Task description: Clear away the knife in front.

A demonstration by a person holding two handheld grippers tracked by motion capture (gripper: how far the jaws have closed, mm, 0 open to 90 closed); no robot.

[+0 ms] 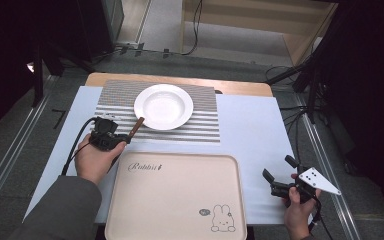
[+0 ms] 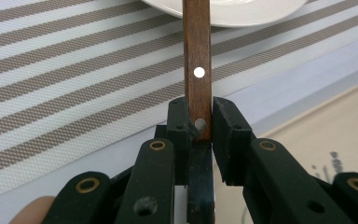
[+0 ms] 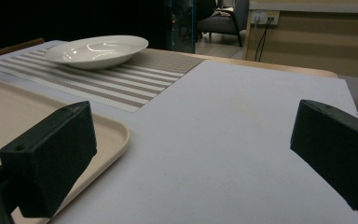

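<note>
The wooden handle (image 2: pixel 197 70) is sitting pinched between the jaws of the left gripper (image 2: pixel 196 122), which is closing tight on its near end; the far end is reaching to the rim of the white plate (image 1: pixel 163 106) on the striped placemat (image 1: pixel 111 102). What the handle belongs to is hidden. To do this well, the person is probably best keeping the grip square across the riveted end and the lift level, so the far end is not dragging on the plate. Nearer, the beige tray (image 1: pixel 175 197) is lying bare. Far right, the right gripper (image 1: pixel 277 173) is hovering over the white table cover (image 3: pixel 242 140), jaws spread wide, holding nothing.
</note>
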